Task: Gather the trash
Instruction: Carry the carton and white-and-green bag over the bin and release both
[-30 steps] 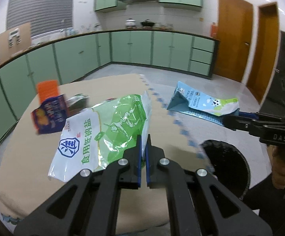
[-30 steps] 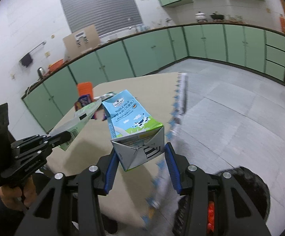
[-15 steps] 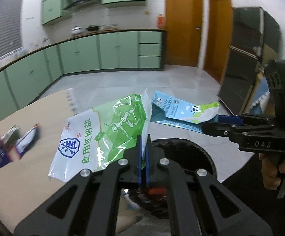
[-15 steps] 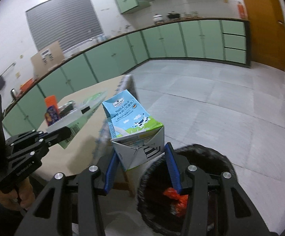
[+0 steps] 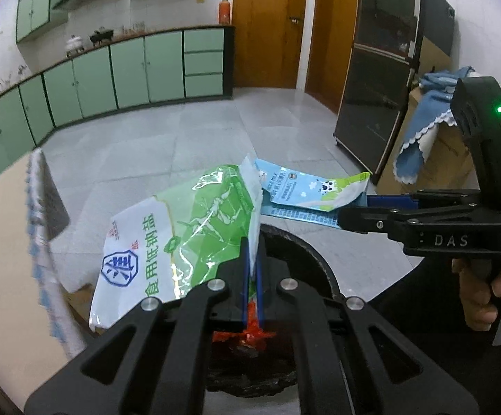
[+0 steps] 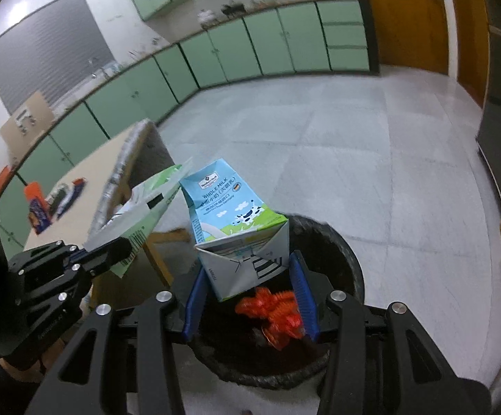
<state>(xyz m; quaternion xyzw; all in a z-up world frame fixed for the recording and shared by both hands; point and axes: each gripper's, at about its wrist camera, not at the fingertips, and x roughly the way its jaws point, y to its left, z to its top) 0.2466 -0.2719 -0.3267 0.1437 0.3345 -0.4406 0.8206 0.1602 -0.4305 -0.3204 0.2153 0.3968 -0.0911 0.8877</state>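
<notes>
left gripper (image 5: 251, 269): fingers pinch salt bag (image 5: 181, 235) | right gripper (image 6: 248, 285): fingers clamp milk carton (image 6: 236, 228) | both above trash bin (image 6: 349, 259)

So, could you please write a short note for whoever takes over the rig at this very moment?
Left gripper: shut on the green salt bag, held above the black bin.
Right gripper: shut on the milk carton, also over the bin.
Done: red wrapper already lies in the bin.
Left: release both items into the bin, then fetch the snack packets lying on the table.
</notes>
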